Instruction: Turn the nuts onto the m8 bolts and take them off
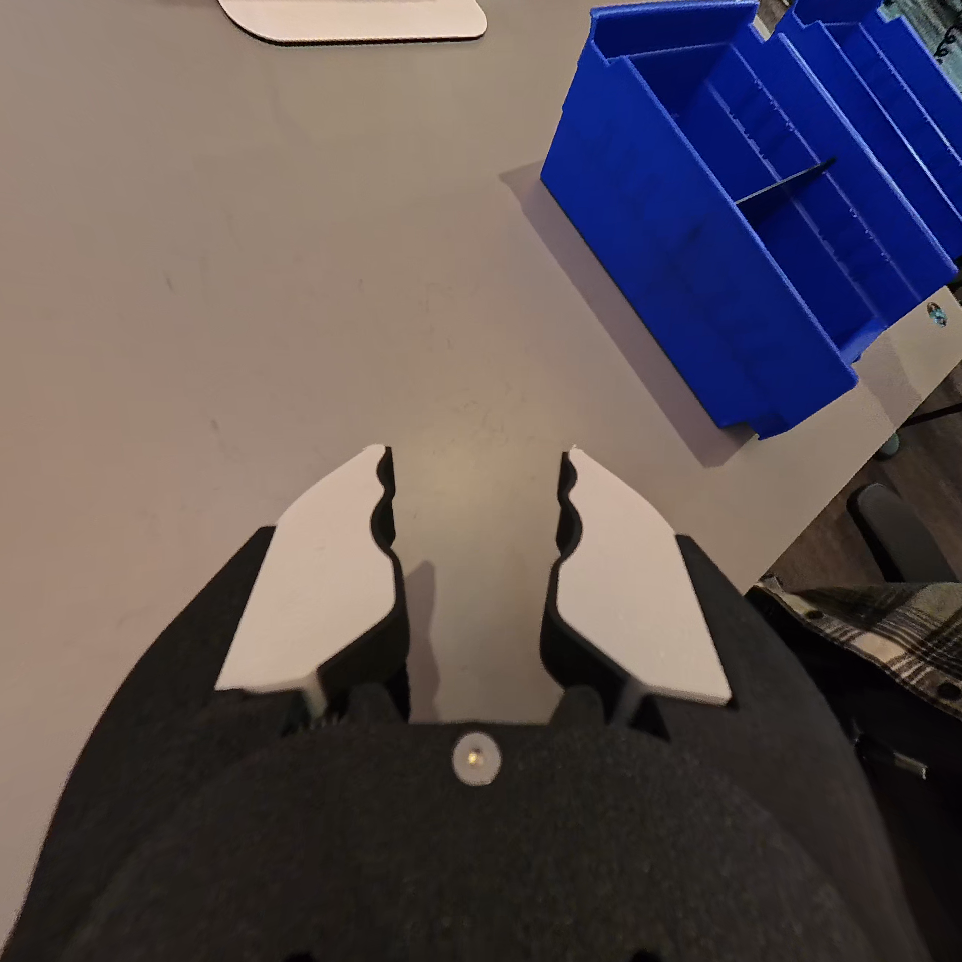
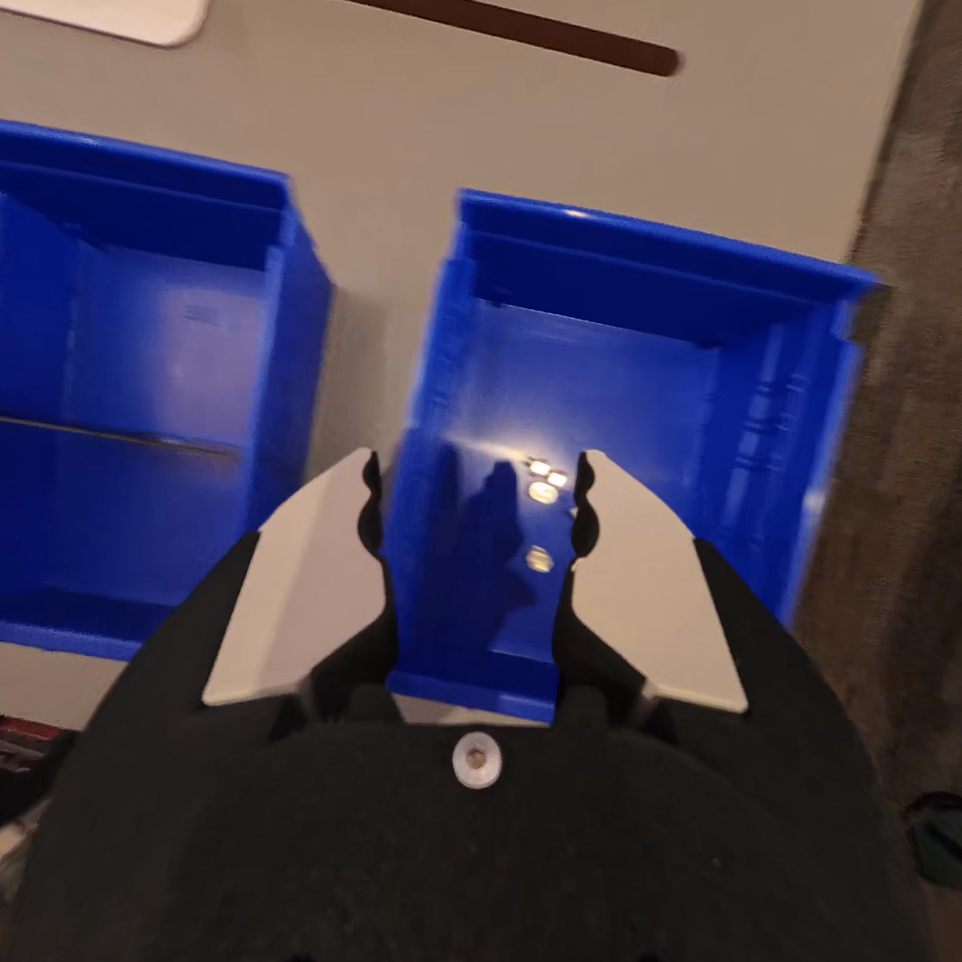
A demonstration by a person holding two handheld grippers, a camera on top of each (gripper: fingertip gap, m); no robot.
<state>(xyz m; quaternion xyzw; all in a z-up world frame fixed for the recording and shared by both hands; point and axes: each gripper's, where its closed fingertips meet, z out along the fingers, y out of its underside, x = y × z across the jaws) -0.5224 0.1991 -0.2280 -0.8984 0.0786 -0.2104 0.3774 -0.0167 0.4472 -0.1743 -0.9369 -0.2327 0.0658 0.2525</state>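
Note:
My right gripper (image 2: 476, 458) is open and empty, held above the near end of a blue bin (image 2: 650, 364) at the table's right edge. Several small shiny nuts (image 2: 541, 492) lie on that bin's floor, just left of the right finger; the view is blurred and no bolt can be told. My left gripper (image 1: 476, 453) is open and empty over bare grey table (image 1: 260, 260), left of and nearer than the bins. A second blue bin (image 1: 729, 208) with a thin divider stands to its right; it also shows in the right wrist view (image 2: 156, 364).
A white rounded board (image 1: 354, 21) lies at the table's far edge. A dark slot (image 2: 572, 47) runs along the far table. The table's right edge (image 1: 833, 468) drops to a dark floor; a plaid sleeve (image 1: 885, 635) and a chair are there.

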